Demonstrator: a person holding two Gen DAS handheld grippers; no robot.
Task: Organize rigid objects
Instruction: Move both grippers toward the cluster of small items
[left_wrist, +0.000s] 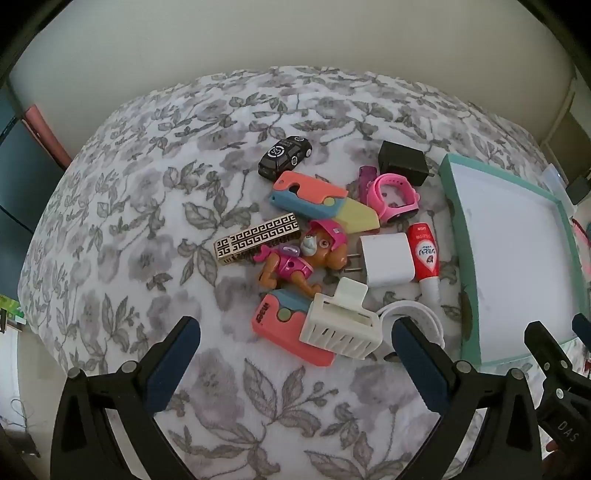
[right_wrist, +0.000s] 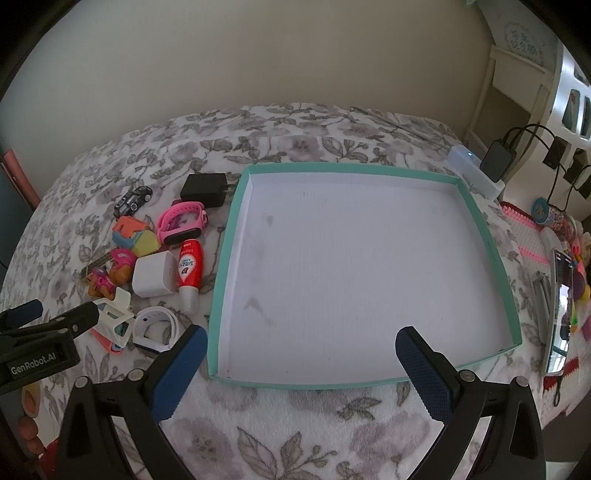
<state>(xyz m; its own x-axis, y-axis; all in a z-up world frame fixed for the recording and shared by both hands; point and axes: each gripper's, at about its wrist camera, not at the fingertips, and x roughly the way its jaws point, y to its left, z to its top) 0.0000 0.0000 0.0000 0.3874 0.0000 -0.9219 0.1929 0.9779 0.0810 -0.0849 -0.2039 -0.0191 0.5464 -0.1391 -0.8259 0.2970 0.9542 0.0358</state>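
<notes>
A pile of small rigid things lies on the floral blanket: a black toy car (left_wrist: 285, 152), a black charger (left_wrist: 402, 162), a pink watch (left_wrist: 393, 197), two orange-and-blue toys (left_wrist: 314, 195), a patterned comb (left_wrist: 255, 240), a puppy figure (left_wrist: 303, 258), a white plug cube (left_wrist: 384, 262), a red-and-white tube (left_wrist: 424, 258), a white hair claw (left_wrist: 340, 325) and a white band (left_wrist: 410, 314). My left gripper (left_wrist: 295, 332) hovers open over the claw's near side. Right of the pile sits an empty teal-rimmed box (right_wrist: 236, 229). My right gripper (right_wrist: 301, 345) stands open above its near edge.
Beyond the box's right side are a white power strip (right_wrist: 476, 171), a phone (right_wrist: 559, 314), pink pegboard (right_wrist: 524, 236) and small toys. A pale wall stands behind the bed. The blanket left of the pile shows only its flower print.
</notes>
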